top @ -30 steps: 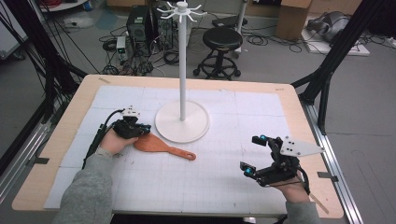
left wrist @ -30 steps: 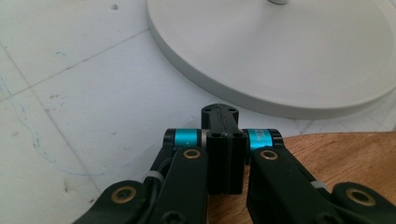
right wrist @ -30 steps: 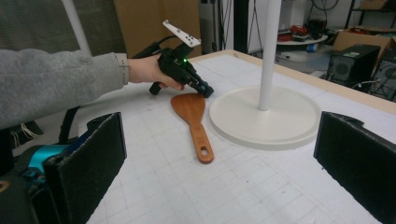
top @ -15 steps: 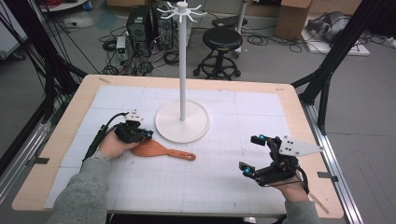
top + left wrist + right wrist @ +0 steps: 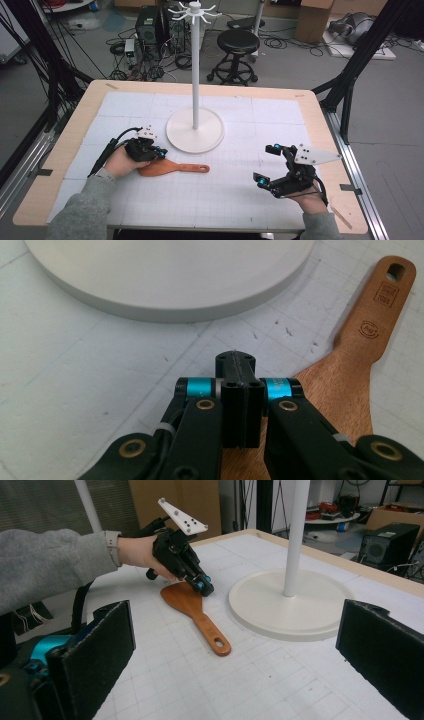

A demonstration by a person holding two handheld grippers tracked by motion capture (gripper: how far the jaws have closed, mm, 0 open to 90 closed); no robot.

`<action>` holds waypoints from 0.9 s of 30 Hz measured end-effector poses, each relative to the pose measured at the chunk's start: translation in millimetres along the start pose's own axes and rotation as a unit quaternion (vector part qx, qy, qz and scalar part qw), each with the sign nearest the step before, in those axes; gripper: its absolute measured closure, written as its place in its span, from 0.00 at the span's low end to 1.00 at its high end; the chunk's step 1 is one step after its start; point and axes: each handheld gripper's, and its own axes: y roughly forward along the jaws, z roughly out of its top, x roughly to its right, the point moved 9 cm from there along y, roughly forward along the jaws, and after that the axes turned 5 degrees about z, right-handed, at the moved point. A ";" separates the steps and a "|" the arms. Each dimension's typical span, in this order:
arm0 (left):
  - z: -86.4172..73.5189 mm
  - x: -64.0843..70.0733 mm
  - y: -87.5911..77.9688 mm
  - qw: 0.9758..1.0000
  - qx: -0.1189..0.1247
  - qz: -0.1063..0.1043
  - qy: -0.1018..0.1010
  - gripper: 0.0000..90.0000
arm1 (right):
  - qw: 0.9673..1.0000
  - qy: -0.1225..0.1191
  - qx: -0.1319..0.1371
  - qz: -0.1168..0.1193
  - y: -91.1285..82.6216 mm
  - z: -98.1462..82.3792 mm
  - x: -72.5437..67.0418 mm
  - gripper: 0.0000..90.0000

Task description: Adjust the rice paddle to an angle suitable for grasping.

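I see the flat brown wooden spatula point(image 5: 170, 168) lying on the white gridded surface point(image 5: 240, 200), left of centre in the high view, its holed handle pointing right. My left tongs point(image 5: 161, 151) are pressed together just above its blade. The round white stand base point(image 5: 195, 131) sits just beyond. My right tongs point(image 5: 267, 165) gape apart at lower right.

A white hook stand point(image 5: 195, 75) rises from a round base point(image 5: 195, 131) on a gridded white mat point(image 5: 220, 190) over a wooden table point(image 5: 320, 120). Behind, a black stool point(image 5: 239, 42), computer tower point(image 5: 149, 25), cardboard boxes point(image 5: 312, 20).
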 end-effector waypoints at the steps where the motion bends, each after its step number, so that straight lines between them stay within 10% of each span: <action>1: -0.9 2.1 -1.3 1.000 -0.002 0.001 0.005 1.00 | 1.000 -0.001 -0.001 0.001 0.6 -0.1 0.5 0.01; 27: -30.4 40.6 -30.0 0.999 0.011 -0.038 0.018 1.00 | 1.000 0.004 -0.025 0.007 11.9 -8.7 2.3 0.01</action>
